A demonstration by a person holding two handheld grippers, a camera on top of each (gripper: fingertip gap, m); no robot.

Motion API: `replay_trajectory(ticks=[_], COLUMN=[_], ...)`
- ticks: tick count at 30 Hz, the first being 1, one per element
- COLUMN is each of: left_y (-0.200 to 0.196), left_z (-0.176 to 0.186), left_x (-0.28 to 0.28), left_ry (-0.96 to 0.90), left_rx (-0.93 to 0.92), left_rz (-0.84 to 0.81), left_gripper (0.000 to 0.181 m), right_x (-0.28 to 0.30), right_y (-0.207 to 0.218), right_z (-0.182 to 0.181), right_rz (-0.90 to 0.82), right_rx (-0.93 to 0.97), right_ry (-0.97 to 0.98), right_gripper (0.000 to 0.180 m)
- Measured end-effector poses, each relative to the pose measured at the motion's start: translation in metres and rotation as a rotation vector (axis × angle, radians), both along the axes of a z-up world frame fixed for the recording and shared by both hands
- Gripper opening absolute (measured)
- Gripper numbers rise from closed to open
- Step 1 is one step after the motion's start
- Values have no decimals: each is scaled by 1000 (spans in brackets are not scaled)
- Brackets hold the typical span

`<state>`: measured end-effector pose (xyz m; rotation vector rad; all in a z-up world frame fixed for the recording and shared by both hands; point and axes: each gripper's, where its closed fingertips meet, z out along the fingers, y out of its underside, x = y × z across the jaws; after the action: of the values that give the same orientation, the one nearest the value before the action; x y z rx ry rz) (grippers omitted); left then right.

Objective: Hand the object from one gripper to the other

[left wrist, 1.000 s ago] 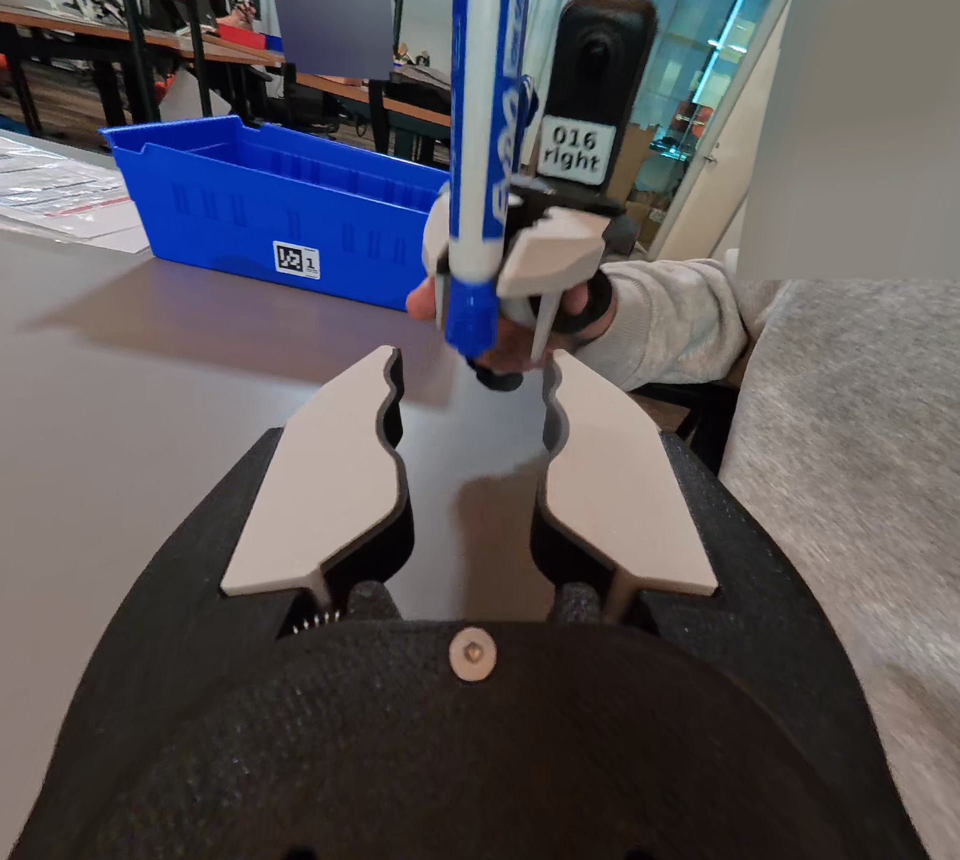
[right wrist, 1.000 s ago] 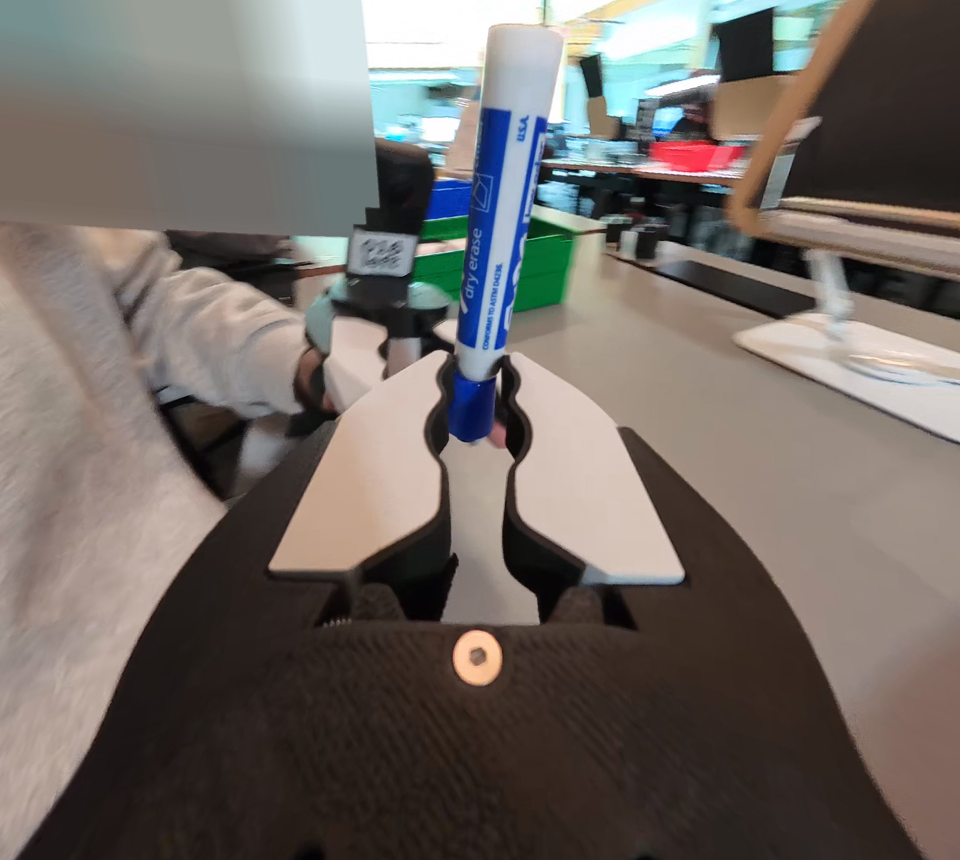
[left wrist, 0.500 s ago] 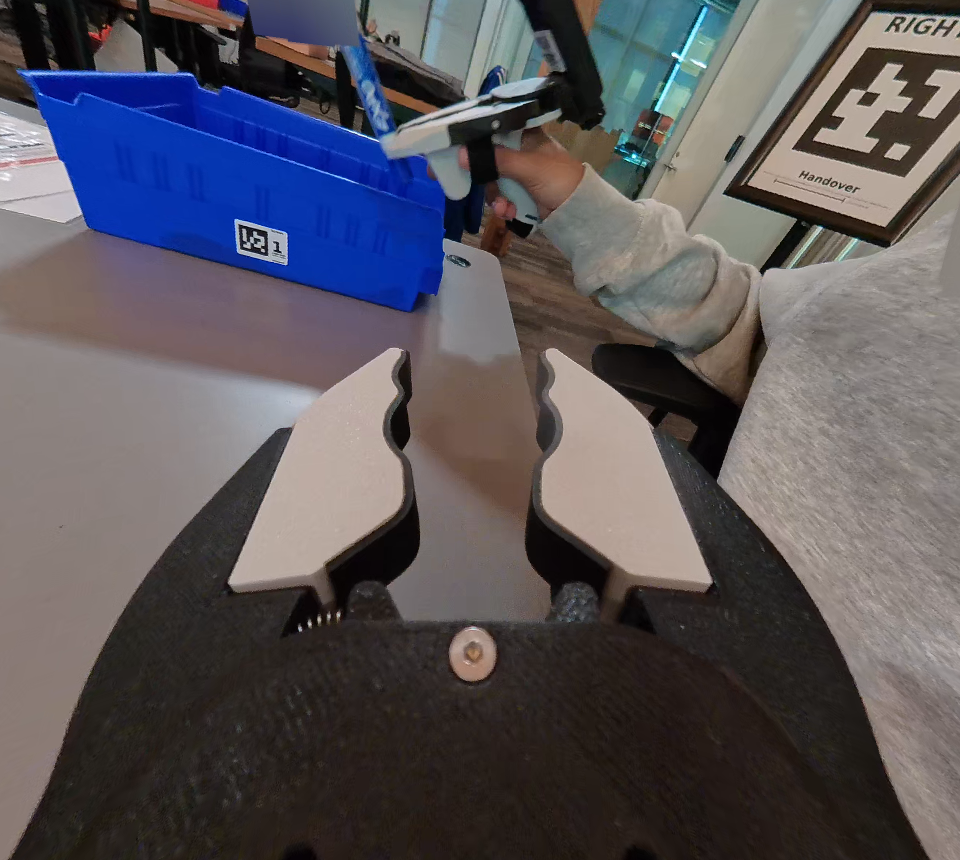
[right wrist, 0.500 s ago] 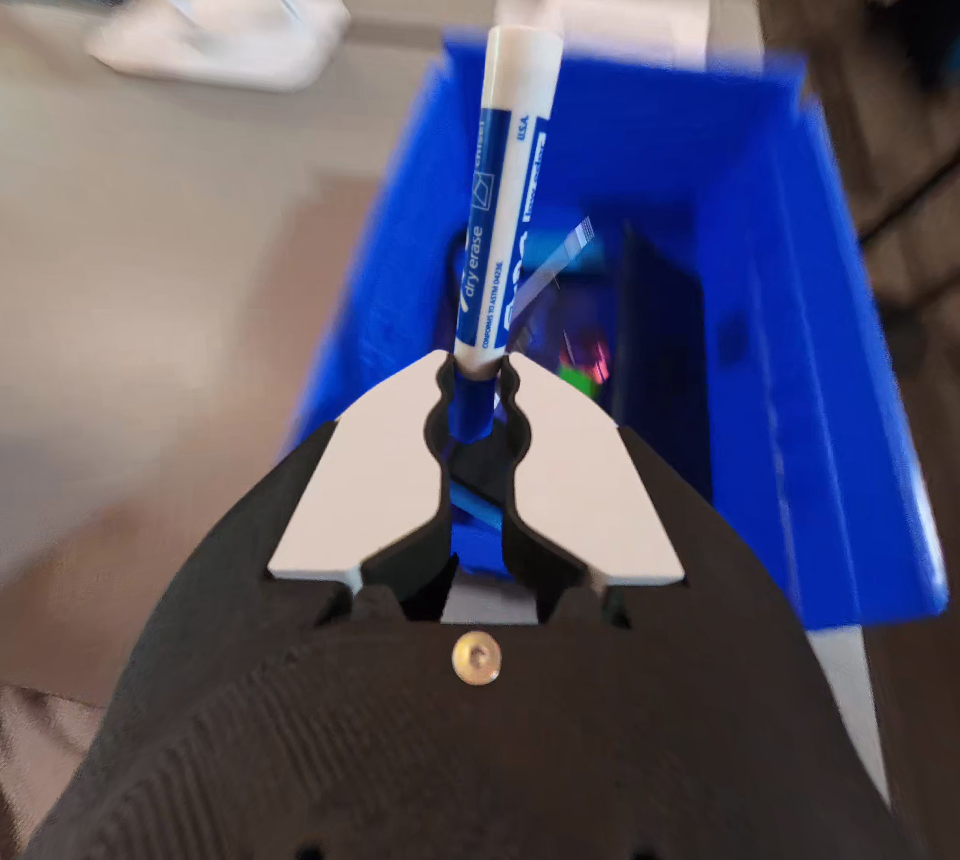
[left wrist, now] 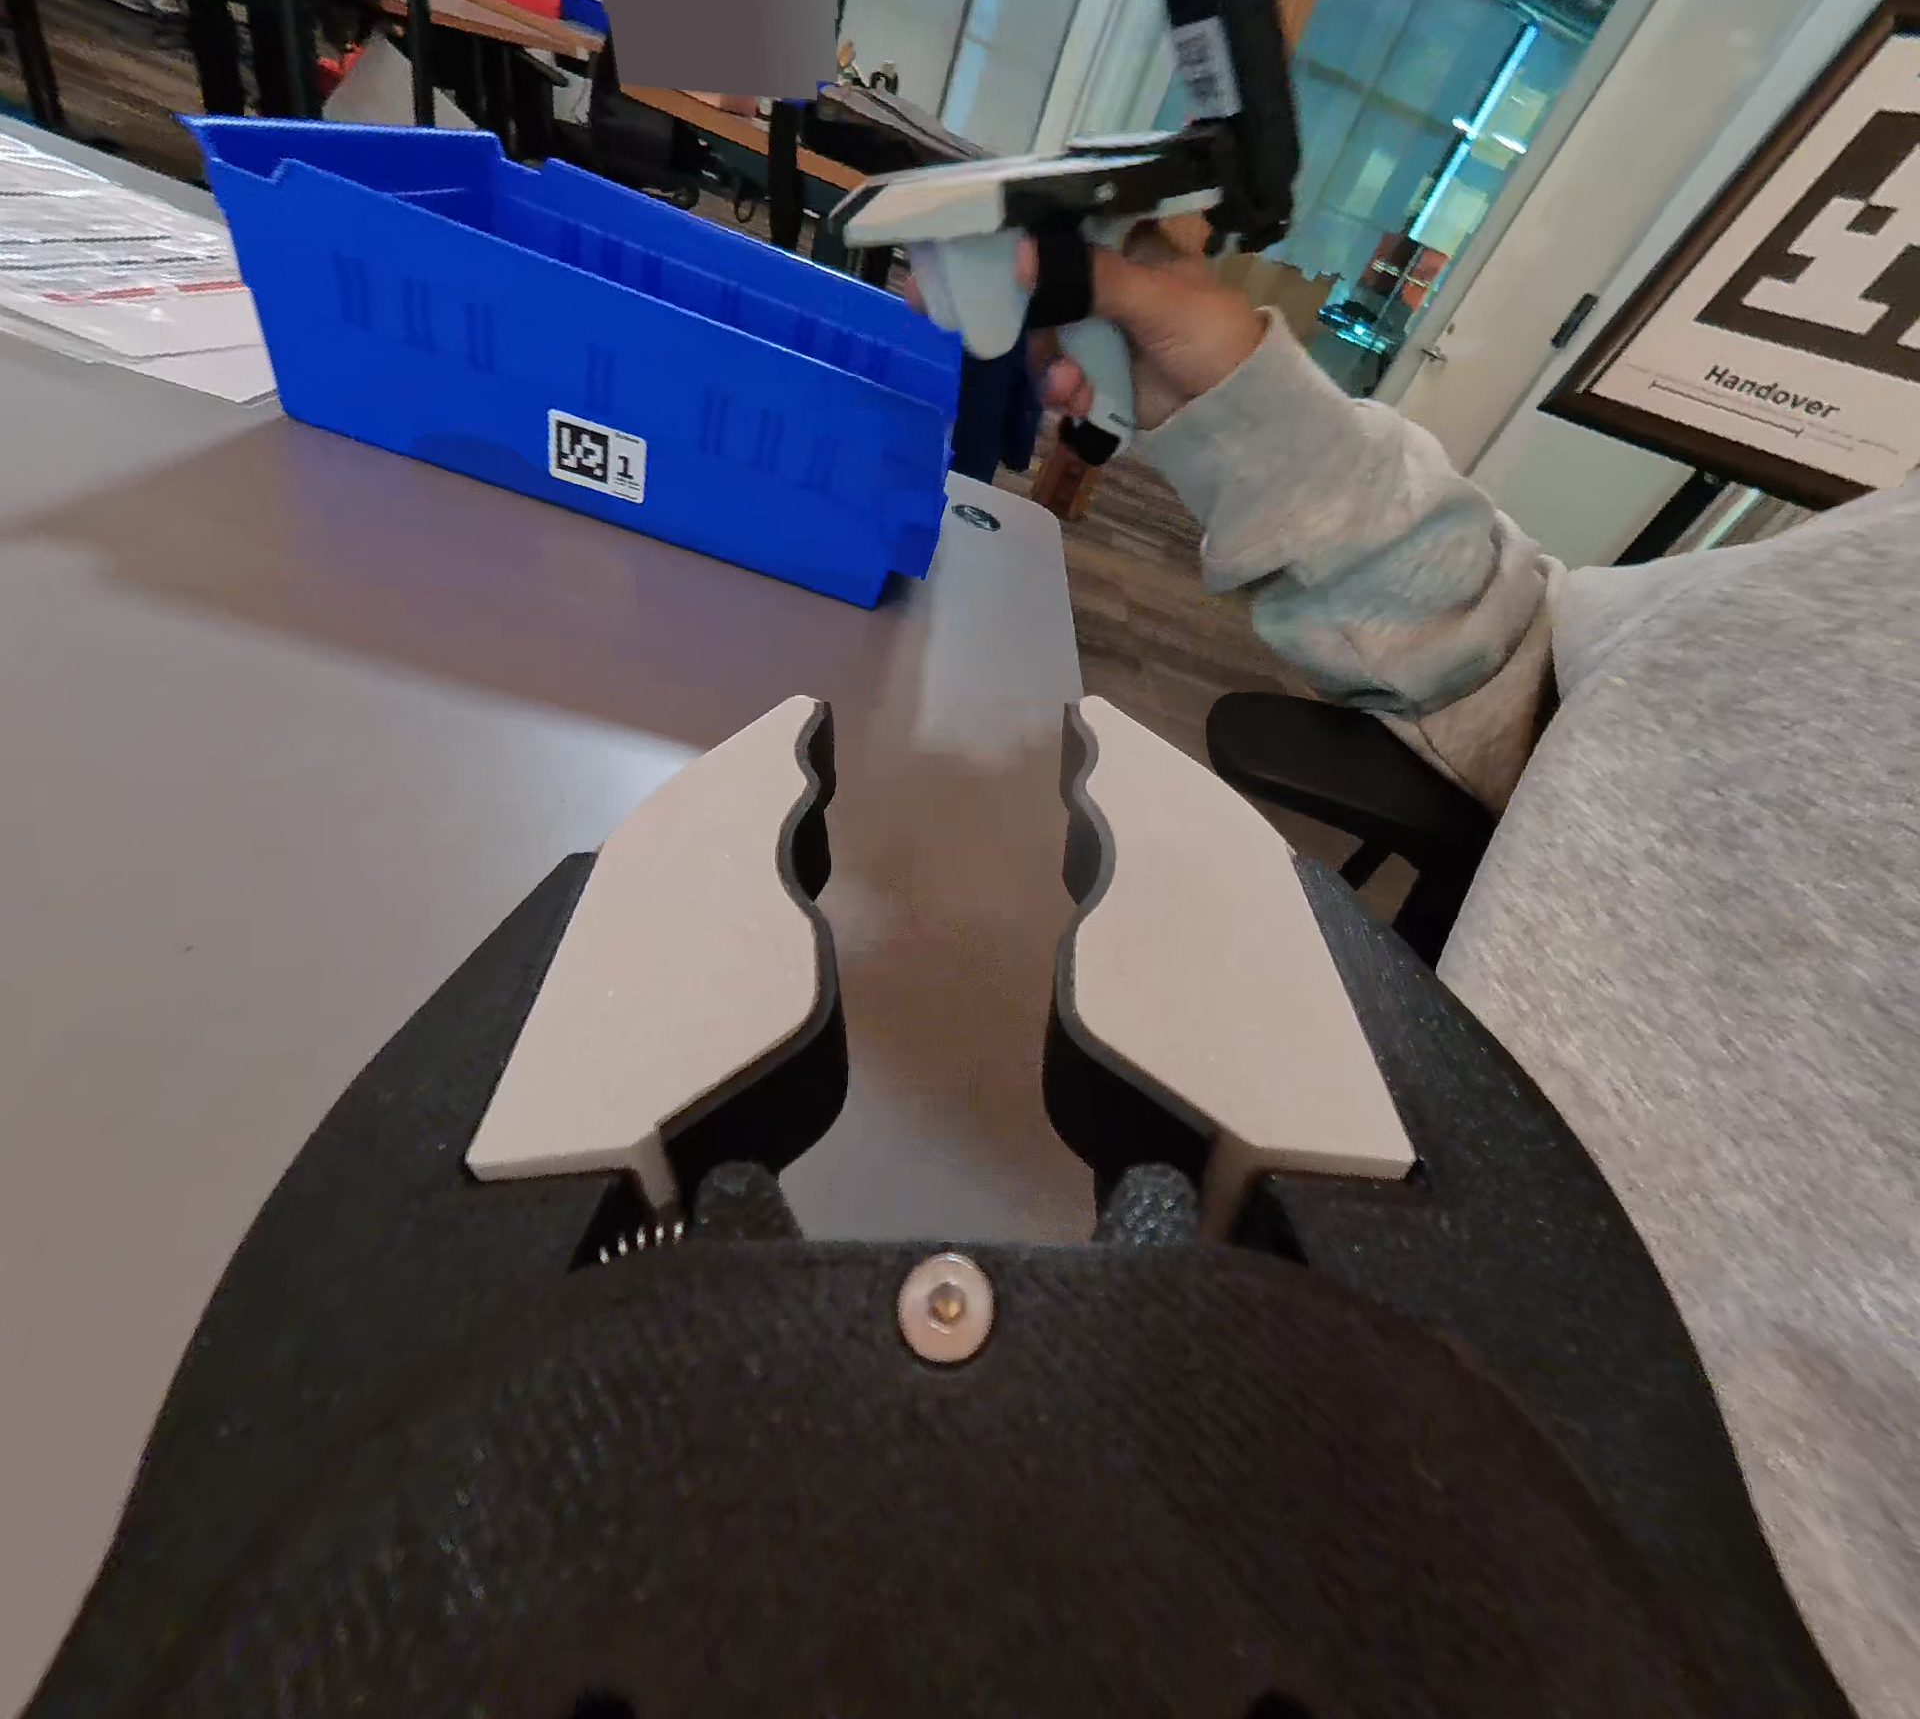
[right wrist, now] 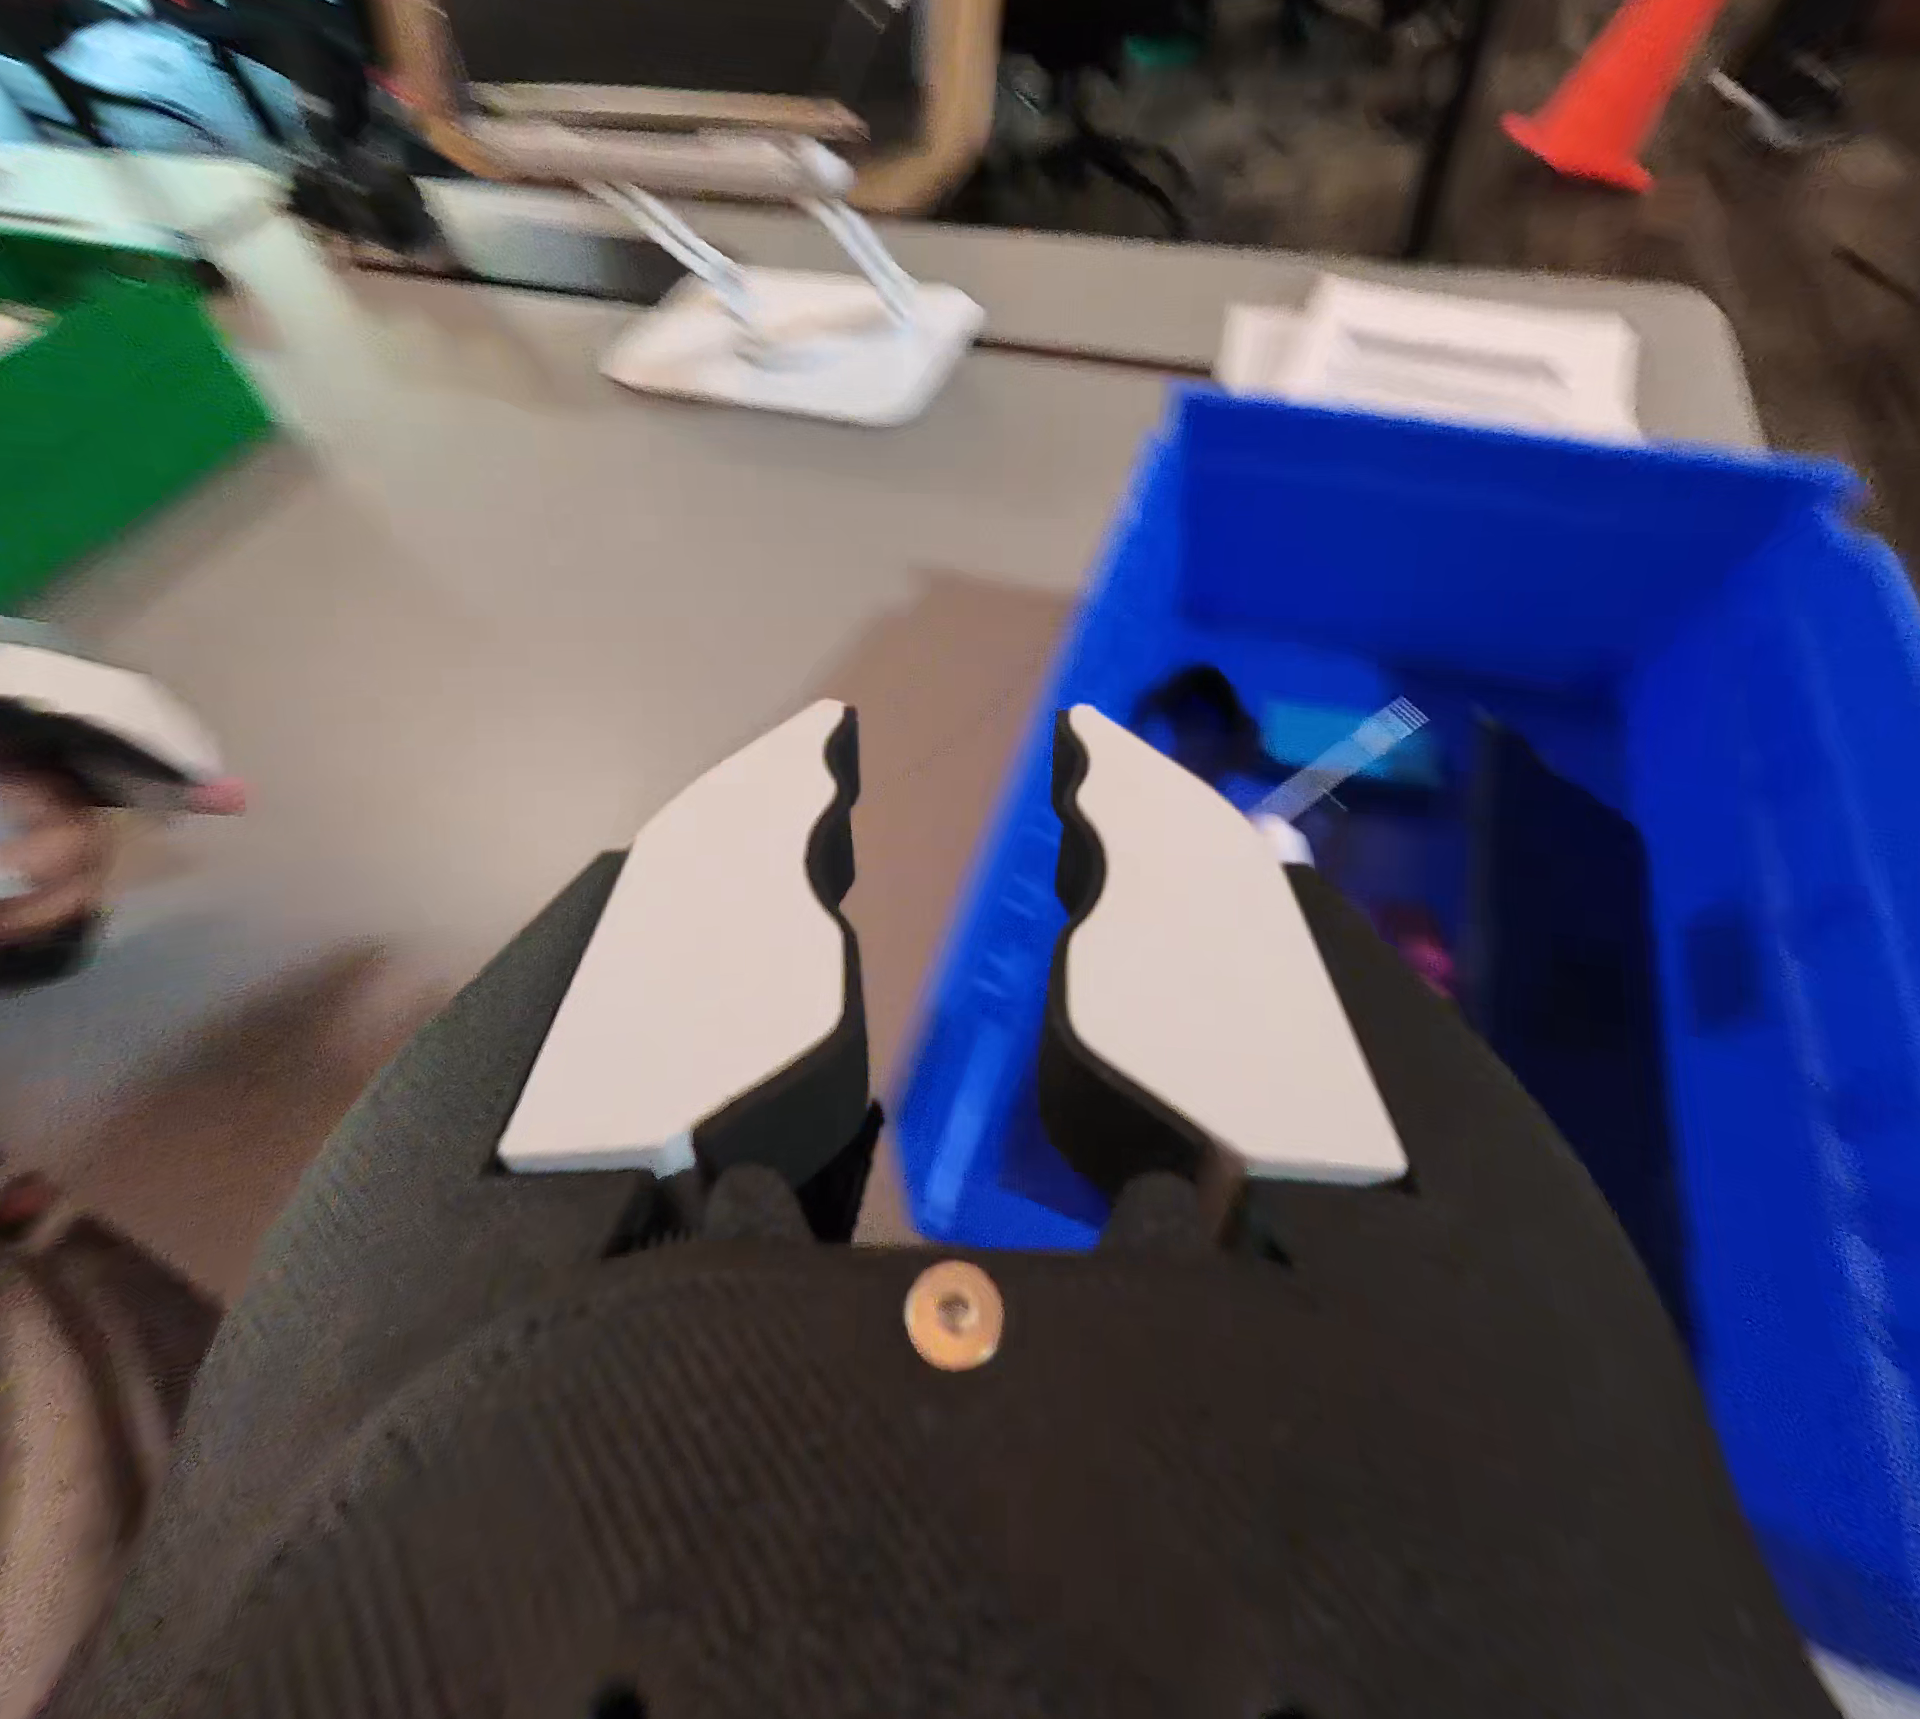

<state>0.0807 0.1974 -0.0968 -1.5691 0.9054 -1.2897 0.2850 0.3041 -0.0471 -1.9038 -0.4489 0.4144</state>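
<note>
Both grippers empty, operator. Your left gripper (left wrist: pixel 948 719) hangs over the grey table (left wrist: pixel 312 786), fingers spread wide, nothing between them. Your right gripper (right wrist: pixel 956 724) is spread wide too, raised over the near end of the blue bin (left wrist: pixel 468 298), gripping nothing.

Writing to note: a white sticker (left wrist: pixel 596 456) with a black square code sits on the bin's side wall, a small barcode label (left wrist: pixel 1205 54) on the right gripper's black upright, and a framed black-and-white sign (left wrist: pixel 1766 267) stands at far right.

The object? A small white tip (right wrist: pixel 1280 833) shows inside the bin just past your right finger, but it is too blurred to name. Its look and long axis cannot be told.
</note>
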Motion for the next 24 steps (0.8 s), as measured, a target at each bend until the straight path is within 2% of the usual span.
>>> replay_trajectory(ticks=[3,5,7,12,15,17,20,24], left_y=[4,8,12,29,36,38,37,34], left_z=[1,2,5,7,8,-1,-28,-26], left_x=[-8,-15,-26,-68,-90,-97,-98,-103], left_ry=[-14,-25,-40,10,-34,-28,85,88], left_rx=[-18,-29,-34,-8,-35,-54,-93,-57], left_rz=[52,101,163,310,343,336,284,271], left_gripper=[41,41,40,39,36,35,34,32], right_x=[-75,-125,-167,-244,-270,-278,-281,-277], right_y=[-27,-47,-62,-84,-93,-93,-93,-94], right_z=[34,35,19,-51,-75,-77,-81,-83], right_rz=[204,332,421,542,594,600,623,669], right_rx=[104,134,135,101,54,53,43,8], right_ry=[96,125,115,-11,-46,-22,23,96], right_gripper=[32,30,29,29,29,29,26,24])
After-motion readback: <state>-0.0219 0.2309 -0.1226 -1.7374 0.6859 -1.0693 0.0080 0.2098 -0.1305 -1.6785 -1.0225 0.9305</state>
